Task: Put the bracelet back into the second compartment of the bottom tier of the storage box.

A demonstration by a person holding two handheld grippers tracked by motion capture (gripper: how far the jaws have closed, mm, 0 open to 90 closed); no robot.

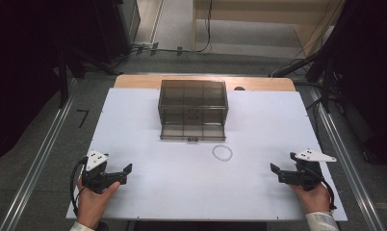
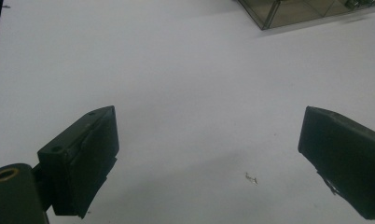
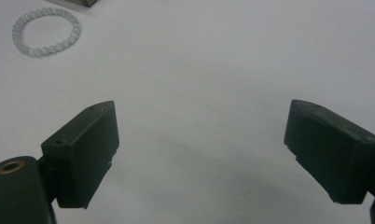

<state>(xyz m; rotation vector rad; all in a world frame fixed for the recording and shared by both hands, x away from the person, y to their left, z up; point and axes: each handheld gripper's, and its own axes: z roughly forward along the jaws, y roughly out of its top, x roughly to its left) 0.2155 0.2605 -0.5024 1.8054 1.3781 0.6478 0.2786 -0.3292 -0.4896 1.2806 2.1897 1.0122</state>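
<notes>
A smoky clear plastic drawer box [image 1: 193,107] stands at the far middle of the white table [image 1: 172,178], its lower drawer pulled out toward me. A pale beaded bracelet [image 1: 222,152] lies flat just in front of the box, to its right; it is also the ring of beads [image 3: 46,31] at the upper left of the right gripper view. My left gripper [image 1: 128,173] rests near the front left, open and holding nothing. My right gripper [image 1: 275,173] rests near the front right, open too, jaws wide apart over bare table. A corner of the box [image 2: 307,10] is at the top of the left gripper view.
A wooden strip [image 1: 134,81] runs along the table's far edge. Metal rails [image 1: 42,159] flank the table on both sides. Dark equipment and cables [image 1: 297,65] stand on the floor beyond. A tiny speck [image 2: 251,178] lies on the table between the left jaws.
</notes>
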